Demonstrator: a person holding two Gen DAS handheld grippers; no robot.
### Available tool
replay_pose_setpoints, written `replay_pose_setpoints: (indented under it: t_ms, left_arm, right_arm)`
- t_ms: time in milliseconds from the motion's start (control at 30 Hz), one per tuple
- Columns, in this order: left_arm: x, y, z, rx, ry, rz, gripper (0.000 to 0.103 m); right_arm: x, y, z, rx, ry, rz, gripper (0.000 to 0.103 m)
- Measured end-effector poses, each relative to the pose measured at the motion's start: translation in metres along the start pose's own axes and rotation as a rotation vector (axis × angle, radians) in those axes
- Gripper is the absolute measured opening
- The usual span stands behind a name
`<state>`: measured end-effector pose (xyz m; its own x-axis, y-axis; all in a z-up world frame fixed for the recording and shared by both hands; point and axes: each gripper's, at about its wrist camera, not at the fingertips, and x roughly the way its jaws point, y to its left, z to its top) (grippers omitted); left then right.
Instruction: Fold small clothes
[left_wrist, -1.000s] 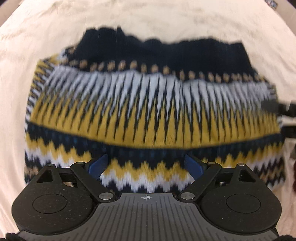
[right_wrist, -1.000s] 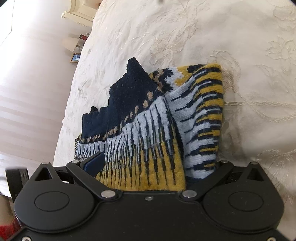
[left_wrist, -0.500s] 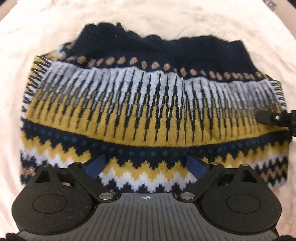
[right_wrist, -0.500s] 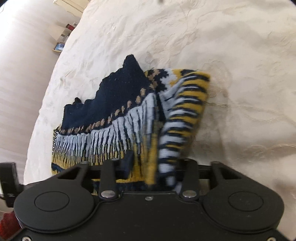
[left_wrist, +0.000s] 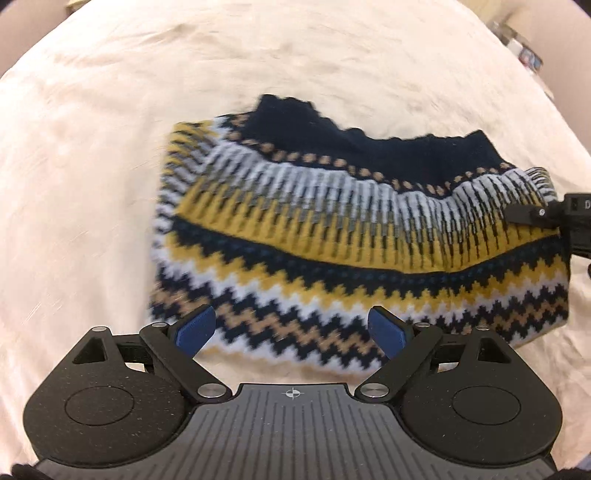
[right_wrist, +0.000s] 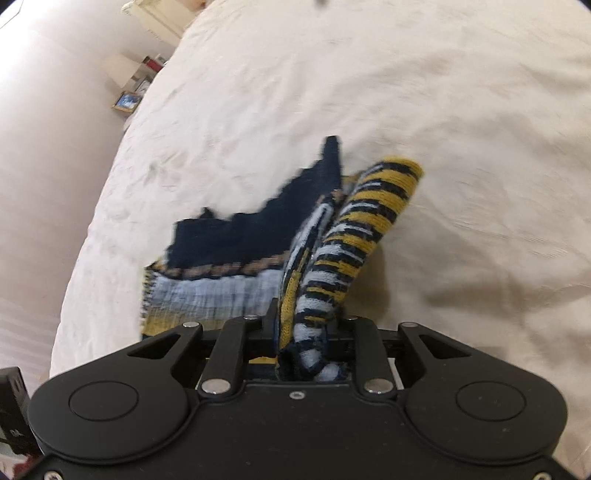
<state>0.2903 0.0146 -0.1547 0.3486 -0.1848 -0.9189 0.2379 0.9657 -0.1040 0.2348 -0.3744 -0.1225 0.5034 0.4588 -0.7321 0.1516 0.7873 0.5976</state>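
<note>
- Knitwear first: a small patterned sweater (left_wrist: 354, 236) lies folded on a cream bedspread (left_wrist: 92, 184), navy at its far edge, then a row of tan dots, white-and-yellow spikes, and zigzag bands of yellow, white, tan and navy toward the near edge.
- From the left wrist view, the left gripper (left_wrist: 291, 332) hangs just over the near hem with its jaws spread wide — the blue pads (left_wrist: 195, 328) sit well apart and nothing lies between them.
- The hem nearest that gripper looks flat on the bedspread; the picture is a bit smeared there, so I cannot tell whether the pads touch the knit.
- At the right edge of that same view, the right gripper (left_wrist: 554, 221) pokes in at the sweater's right end, level with the white-and-yellow band.
- The right wrist view shows the right gripper (right_wrist: 306, 332) clenched on a bunched fold of the sweater (right_wrist: 332, 266) — the striped yellow, white and navy knit is pinched between the narrowed fingers and rises up out of them.
- Beyond that pinch, the rest of the garment spreads to the left, low over the bedspread (right_wrist: 406, 92), its navy edge jagged and blurred.
- Far off at the upper left, past the edge of the bed, a small framed picture (right_wrist: 127, 101) stands beside pale furniture.
</note>
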Motion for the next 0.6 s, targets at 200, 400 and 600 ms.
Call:
replay_pose_setpoints:
  t_ms: [200, 400, 600]
  left_arm:
    - [-0.018, 0.036, -0.012, -0.045, -0.007, -0.013, 0.09]
    - [-0.026, 0.073, -0.018, -0.055, 0.003, -0.014, 0.09]
    - [-0.027, 0.104, -0.019, -0.051, 0.026, 0.002, 0.09]
  right_arm:
    - [0.007, 0.057, -0.001, -0.031, -0.004, 0.028, 0.029]
    - [0.029, 0.107, -0.009, -0.053, 0.005, 0.064, 0.028]
    - [0.067, 0.151, -0.019, -0.076, 0.033, 0.076, 0.026]
